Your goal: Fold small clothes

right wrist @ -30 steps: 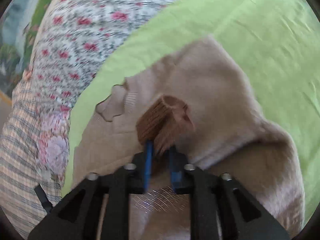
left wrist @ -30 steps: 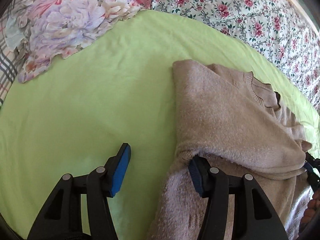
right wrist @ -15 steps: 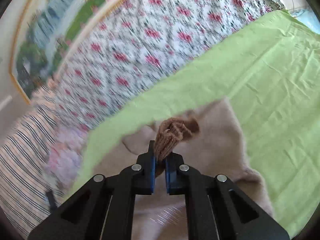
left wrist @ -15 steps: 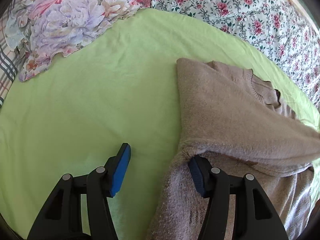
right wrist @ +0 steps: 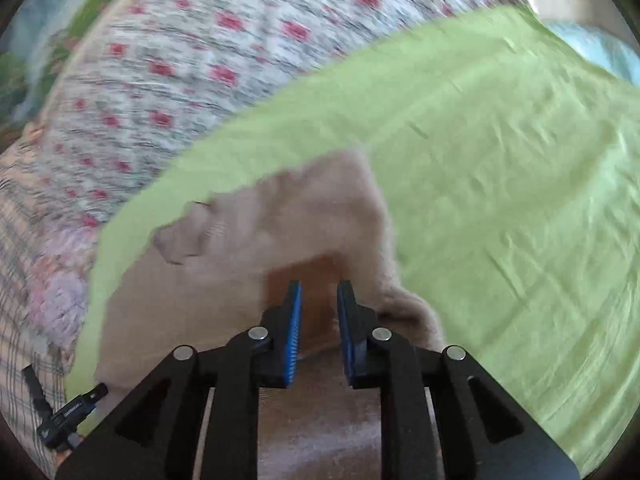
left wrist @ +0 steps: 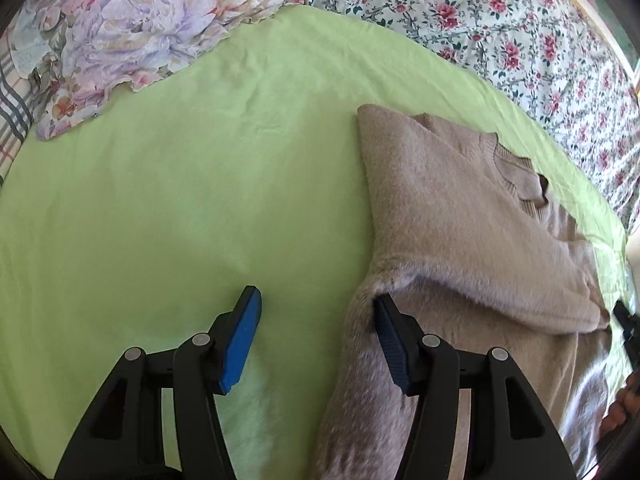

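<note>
**Two tong-mounted fisheyes, both close over the bed**

The left view sits just behind the left tongs (left wrist: pixel 316 334) and looks steeply down along them, close to the green sheet (left wrist: pixel 180 200). Ahead of these tongs lies the floral cover (left wrist: pixel 500 28); to their right, the sweater (left wrist: pixel 460 216).

The right view sits just behind the right tongs (right wrist: pixel 319 308), also tilted down and close, and is blurred. Here the sweater (right wrist: pixel 240 248) lies straight ahead and left of the tongs, the sheet (right wrist: pixel 500 180) to their right, the floral cover (right wrist: pixel 200 60) beyond.

Both views share the sweater, sheet and floral cover. The right tongs show at the left view's right edge (left wrist: pixel 626 328).
</note>
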A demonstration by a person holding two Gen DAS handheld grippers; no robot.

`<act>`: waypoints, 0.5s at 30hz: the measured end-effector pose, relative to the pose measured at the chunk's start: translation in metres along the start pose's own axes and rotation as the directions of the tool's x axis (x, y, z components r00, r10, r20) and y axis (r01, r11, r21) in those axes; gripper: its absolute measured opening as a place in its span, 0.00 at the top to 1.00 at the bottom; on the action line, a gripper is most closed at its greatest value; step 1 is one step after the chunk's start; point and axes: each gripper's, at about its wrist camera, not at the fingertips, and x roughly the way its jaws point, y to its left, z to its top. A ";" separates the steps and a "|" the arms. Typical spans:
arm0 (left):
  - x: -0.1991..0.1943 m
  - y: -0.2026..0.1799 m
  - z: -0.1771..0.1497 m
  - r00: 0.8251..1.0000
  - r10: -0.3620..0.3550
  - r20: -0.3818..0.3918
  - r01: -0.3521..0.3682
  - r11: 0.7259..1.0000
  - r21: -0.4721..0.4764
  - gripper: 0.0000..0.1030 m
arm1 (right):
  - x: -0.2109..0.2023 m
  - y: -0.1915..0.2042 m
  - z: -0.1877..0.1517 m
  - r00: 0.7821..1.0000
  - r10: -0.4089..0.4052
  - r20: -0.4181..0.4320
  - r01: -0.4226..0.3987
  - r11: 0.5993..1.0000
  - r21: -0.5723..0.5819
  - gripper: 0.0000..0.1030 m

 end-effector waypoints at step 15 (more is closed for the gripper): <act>-0.044 0.007 -0.041 0.989 -0.125 -0.084 0.132 0.988 0.083 0.44 | -0.047 -0.019 -0.028 0.990 0.043 -0.133 -0.049 0.998 -0.044 0.65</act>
